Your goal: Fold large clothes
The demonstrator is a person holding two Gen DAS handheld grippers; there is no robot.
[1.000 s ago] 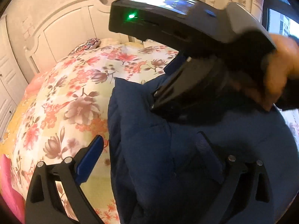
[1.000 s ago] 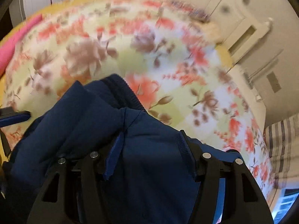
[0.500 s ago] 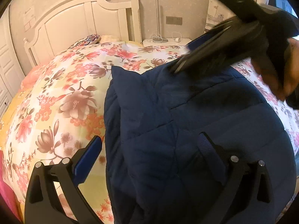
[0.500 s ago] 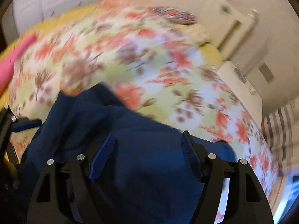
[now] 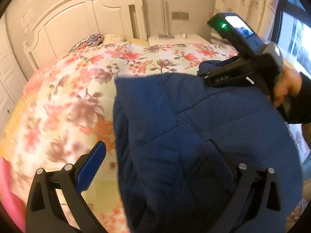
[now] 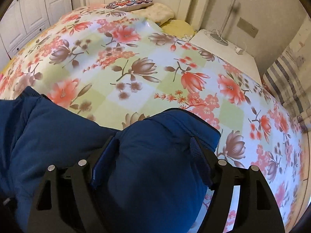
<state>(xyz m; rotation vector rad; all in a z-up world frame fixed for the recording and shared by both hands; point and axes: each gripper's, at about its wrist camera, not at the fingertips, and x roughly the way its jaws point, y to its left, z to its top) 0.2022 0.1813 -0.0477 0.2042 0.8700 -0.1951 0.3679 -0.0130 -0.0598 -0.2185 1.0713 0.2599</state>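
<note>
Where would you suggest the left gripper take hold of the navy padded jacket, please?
Judging by its pose, the jacket's long straight left edge, lying exposed on the floral bedspread. Approach from the bedspread side, one finger under the edge: the left gripper already straddles it with jaws wide open.
</note>
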